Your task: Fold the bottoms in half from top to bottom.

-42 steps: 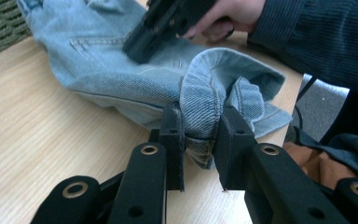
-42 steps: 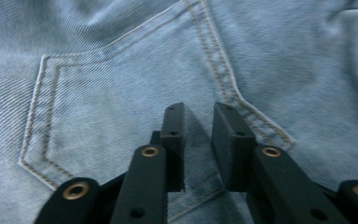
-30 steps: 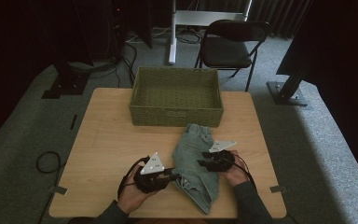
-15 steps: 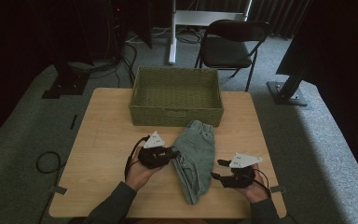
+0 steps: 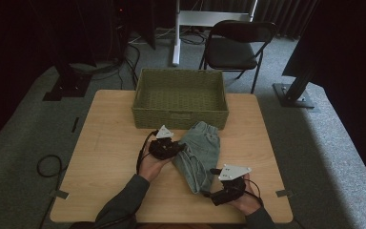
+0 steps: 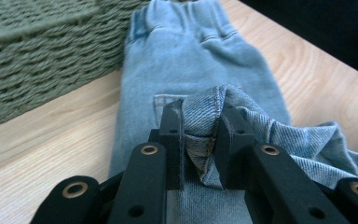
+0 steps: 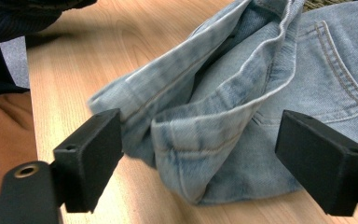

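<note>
Between the left claw (image 6: 200,140) pads, jeans (image 6: 191,60) fold, pinched tight

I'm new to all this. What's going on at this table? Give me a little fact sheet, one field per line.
Work in hand: folding a pair of jeans on the wooden table
Left gripper: shut on a bunched fold of the denim
Right gripper: jaws have just been opening and stand wide, the hem end of the jeans between them but not pressed
Basket: green woven, beyond the jeans, nothing seen inside
Jeans' waistband: lies close to the basket's front wall
</note>
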The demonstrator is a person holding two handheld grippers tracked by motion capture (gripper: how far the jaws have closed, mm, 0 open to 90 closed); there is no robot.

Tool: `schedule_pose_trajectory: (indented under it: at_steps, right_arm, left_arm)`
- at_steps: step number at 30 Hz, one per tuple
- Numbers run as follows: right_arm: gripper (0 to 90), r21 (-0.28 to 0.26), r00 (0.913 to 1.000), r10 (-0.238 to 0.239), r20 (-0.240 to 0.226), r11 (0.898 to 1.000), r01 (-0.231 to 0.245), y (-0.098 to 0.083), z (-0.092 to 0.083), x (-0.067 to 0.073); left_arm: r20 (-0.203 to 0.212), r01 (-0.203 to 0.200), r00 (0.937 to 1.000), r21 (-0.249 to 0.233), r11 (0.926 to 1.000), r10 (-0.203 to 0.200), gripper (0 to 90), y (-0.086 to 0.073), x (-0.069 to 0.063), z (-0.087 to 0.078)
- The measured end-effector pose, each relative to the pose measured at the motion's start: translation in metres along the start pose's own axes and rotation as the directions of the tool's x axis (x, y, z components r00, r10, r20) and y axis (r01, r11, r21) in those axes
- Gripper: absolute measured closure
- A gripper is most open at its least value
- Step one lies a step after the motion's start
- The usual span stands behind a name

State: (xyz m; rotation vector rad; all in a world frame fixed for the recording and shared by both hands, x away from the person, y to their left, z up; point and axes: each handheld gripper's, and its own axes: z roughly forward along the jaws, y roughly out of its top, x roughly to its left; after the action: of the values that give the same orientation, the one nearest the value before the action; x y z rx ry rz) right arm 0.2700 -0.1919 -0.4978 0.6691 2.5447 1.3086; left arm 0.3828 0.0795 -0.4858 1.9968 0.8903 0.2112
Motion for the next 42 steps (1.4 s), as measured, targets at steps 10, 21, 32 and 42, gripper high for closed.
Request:
schedule_pose_trajectory:
  at_steps: [10,21,32,42]
  right_arm:
    - [11.1,0.016,0.9980,0.061,0.013,0.998,-0.061,-0.003,0.011,-0.003]
    - [69.6,-0.052,0.9864,0.053,0.155,0.998,-0.046,0.005,0.008,-0.015]
    - [71.9,-0.185,0.9485,0.074,0.308,0.983,-0.017,0.033,-0.016,-0.041]
    - [72.0,-0.209,0.8722,0.226,0.434,0.967,-0.146,0.036,-0.012,-0.110]
  left_arm:
    - [-0.013,0.059,0.9982,-0.002,0.9982,-0.059,75.4,-0.005,0.016,0.001]
    - [-0.032,0.091,0.9952,-0.029,0.9954,-0.092,75.4,-0.006,0.023,-0.016]
    - [-0.051,0.046,0.9973,-0.110,0.9929,-0.052,75.2,0.021,0.020,-0.047]
    - [-0.030,0.089,0.9950,-0.169,0.9816,-0.095,66.0,0.042,0.023,-0.033]
